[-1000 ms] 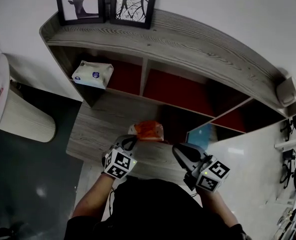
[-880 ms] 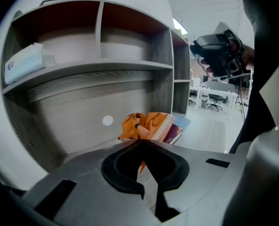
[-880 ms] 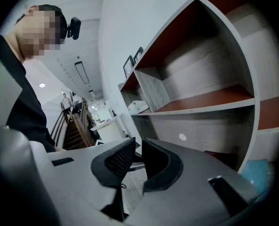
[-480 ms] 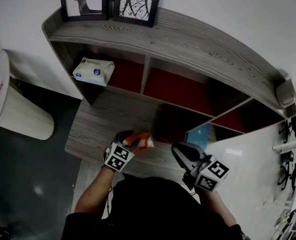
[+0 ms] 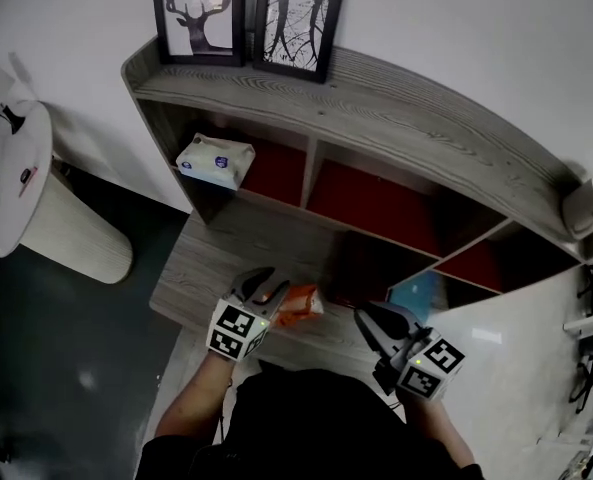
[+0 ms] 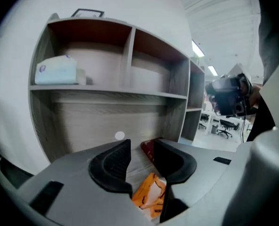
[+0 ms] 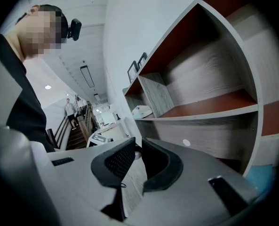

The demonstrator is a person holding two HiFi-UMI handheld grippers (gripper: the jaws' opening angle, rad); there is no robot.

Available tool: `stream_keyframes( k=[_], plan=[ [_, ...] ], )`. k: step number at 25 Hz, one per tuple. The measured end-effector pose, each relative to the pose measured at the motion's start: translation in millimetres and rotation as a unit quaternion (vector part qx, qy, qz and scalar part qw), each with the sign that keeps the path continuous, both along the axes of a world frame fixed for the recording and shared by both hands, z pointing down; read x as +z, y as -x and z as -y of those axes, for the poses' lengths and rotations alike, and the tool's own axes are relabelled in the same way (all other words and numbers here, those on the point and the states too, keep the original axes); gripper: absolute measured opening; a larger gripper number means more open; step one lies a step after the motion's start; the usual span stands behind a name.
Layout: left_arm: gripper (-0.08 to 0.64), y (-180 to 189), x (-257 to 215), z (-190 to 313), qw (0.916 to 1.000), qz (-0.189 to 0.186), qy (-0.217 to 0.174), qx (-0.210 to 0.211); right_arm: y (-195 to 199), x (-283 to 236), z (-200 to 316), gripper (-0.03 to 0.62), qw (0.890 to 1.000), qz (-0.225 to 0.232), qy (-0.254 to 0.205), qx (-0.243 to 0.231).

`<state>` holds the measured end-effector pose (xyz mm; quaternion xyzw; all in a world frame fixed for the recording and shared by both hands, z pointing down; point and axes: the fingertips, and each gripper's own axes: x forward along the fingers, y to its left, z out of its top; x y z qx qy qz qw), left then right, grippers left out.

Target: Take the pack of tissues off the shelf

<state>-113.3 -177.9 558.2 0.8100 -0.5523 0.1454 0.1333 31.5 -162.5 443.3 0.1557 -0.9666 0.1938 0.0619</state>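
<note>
Now pre-reach: left gripper (image 6: 141, 160) jaws just opened, orange packet (image 6: 150, 197) loose beneath; right gripper (image 7: 137, 164) closed, empty. Next: lift to pack of tissues (image 6: 56, 70), up-left of jaws.

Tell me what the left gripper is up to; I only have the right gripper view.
Observer: The left gripper has just been opening its jaws; an orange packet lies loose below them, ungripped.
Operator: Where is the pack of tissues from there?
Observer: The pack of tissues sits in the shelf's upper-left compartment, above and left of that gripper.
Operator: Is my right gripper near the packet?
Observer: No; the head view shows the right gripper off to the packet's right, apart from it.
</note>
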Motion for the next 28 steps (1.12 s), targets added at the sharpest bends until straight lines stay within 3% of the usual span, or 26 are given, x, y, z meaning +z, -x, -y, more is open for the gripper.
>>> stream_keyframes(
  k=[6,11,18,28],
  plan=[
    [0.15,-6,-71,-34,0.9968,-0.039,-0.039,-0.058,-4,-13,-4,0.021,0.999,0.0,-0.006,-0.054],
    [0.121,7,-117,-65,0.9919,-0.037,-0.072,-0.097,27,-37,-16,0.021,0.991,0.056,-0.045,-0.114],
    [0.073,42,-136,-72,0.9881,-0.053,-0.1,-0.105,69,-49,-28,0.021,0.989,0.06,-0.063,-0.12],
    [0.037,131,-166,-64,0.9876,-0.053,-0.127,-0.077,158,-42,-22,0.039,0.993,0.005,-0.086,-0.079]
  ],
)
